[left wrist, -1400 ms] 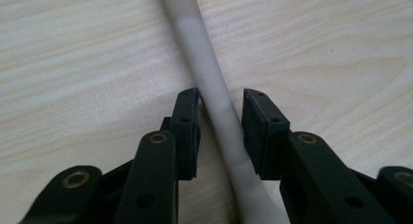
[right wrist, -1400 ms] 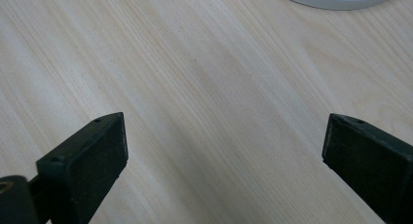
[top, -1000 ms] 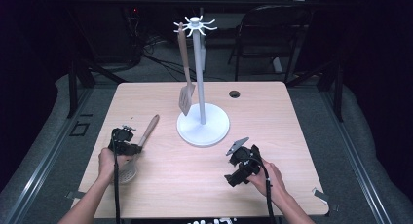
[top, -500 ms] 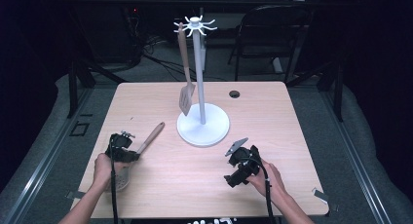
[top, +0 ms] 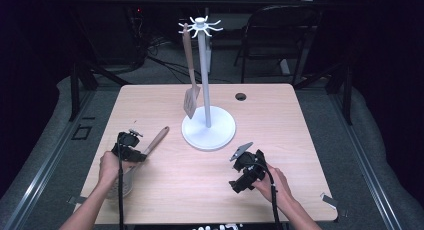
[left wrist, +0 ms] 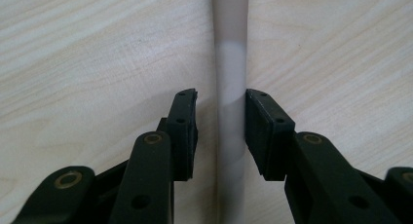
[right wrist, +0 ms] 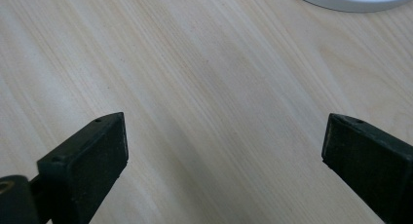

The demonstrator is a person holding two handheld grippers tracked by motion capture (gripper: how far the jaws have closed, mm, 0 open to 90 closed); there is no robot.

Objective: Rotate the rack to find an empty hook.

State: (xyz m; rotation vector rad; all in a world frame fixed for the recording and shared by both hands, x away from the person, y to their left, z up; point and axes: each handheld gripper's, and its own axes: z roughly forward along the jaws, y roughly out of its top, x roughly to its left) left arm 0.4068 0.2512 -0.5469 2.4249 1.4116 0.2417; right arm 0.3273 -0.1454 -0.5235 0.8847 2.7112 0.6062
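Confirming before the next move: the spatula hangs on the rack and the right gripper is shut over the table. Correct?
Not shut: the right gripper view shows the right gripper wide open over the table. The spatula does hang on the rack.

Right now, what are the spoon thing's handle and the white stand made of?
The handle looks like smooth, matte wood: warm brown, rounded end. The stand looks like white painted metal or plastic: even colour, slight sheen; I can't tell which.
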